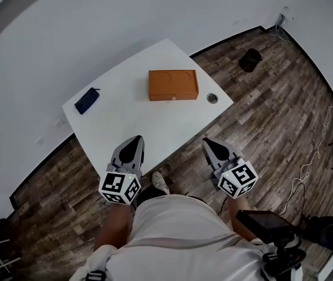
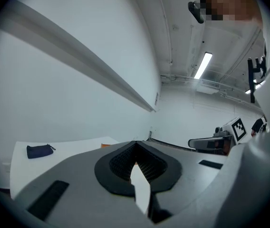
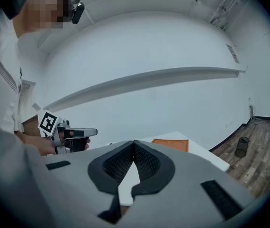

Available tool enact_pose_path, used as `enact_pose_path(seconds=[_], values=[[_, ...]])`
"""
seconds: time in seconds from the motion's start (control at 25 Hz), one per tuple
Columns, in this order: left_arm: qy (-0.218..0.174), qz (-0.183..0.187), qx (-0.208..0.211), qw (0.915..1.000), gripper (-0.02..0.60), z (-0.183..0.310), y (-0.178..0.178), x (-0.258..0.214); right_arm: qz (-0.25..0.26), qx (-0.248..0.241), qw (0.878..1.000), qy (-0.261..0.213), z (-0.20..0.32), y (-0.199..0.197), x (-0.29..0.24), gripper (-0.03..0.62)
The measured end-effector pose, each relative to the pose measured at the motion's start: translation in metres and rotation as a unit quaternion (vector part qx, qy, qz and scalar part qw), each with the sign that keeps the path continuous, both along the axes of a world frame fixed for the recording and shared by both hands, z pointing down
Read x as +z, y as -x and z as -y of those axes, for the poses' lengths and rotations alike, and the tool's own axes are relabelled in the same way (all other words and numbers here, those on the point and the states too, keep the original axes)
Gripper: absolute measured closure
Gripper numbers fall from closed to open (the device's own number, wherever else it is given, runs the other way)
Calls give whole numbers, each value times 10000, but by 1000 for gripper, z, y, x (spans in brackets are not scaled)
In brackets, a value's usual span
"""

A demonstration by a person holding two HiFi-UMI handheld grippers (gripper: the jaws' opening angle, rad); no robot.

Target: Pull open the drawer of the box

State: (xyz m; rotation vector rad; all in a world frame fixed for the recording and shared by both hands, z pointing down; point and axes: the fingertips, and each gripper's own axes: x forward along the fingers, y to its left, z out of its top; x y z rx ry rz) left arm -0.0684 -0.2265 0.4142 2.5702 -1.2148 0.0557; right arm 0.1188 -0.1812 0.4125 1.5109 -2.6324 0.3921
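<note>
The left gripper [image 1: 134,140] and right gripper [image 1: 209,141] are both pinched closed and empty, at the near edge of the surface [image 1: 155,127]. The orange box [image 1: 173,84] sits well beyond them. Best open one gripper before reaching for the drawer front, and steady the box with the other.

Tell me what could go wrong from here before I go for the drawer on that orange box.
1. The left gripper and right gripper are both shut and empty. Going in like that would likely shove the box rather than grip it.
2. The box lies loose on the table with neither gripper bracing it. A pull on its front could drag the whole box toward the near edge instead of opening the drawer.
</note>
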Motion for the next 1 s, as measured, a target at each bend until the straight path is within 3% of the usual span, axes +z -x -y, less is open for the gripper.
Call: enact_pose_path(seconds=[0.48,0.64,0.76,1.0], values=[[281,292,-316,9987,571,79,6,13,227,-292,9990,247,98,3,14,595],[320,427,-634,9966,571,110,-35,9,283,-593,9972,366,141,-40,14,595],[361,424,-834,9950,571,117,-41,18,259,-780,9956,455,158,-46,23,595],[626,500,-547,9953,571,136,-73,63,184,-759,9955,536,177,-59,37,595]])
